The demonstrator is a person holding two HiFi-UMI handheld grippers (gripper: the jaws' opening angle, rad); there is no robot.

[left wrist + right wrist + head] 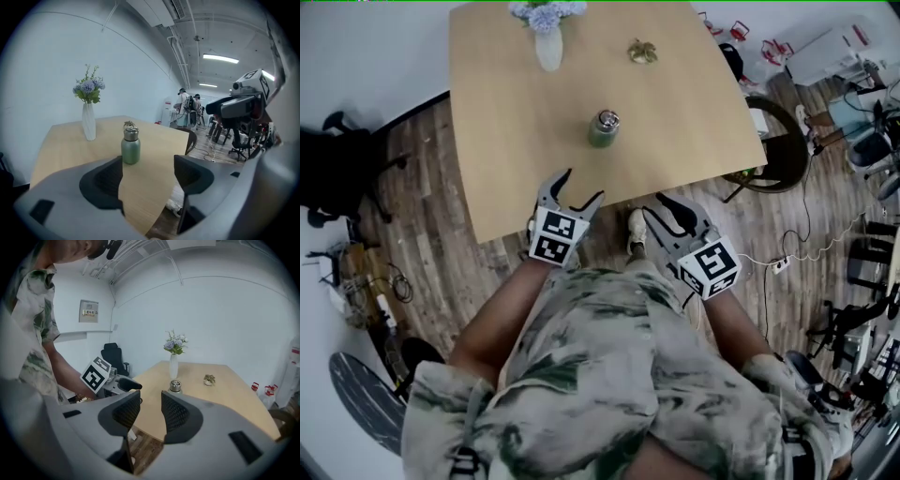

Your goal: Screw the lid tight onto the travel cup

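On the pale, smooth wooden table (pixel 675 122), going left to right, there's a slim white vase (pixel 548 47) with bluish flowers. Next comes the travel cup (pixel 604 128), a stubby matte-green cylinder with a shiny steel lid (pixel 607 119) on top, and further back a little brassy ornament (pixel 642 52). The cup stands upright around the middle of the table.

The left gripper (pixel 581 187) hangs at the near edge with its grey fingers spread wide and nothing between them. The cup is well ahead of its tips, untouched. The right gripper (pixel 654 206) sits off the edge over the plank floor. Its cross-hatched black pads (pixel 176 413) have only a narrow gap between them and pinch nothing, and the cup is well apart up ahead.
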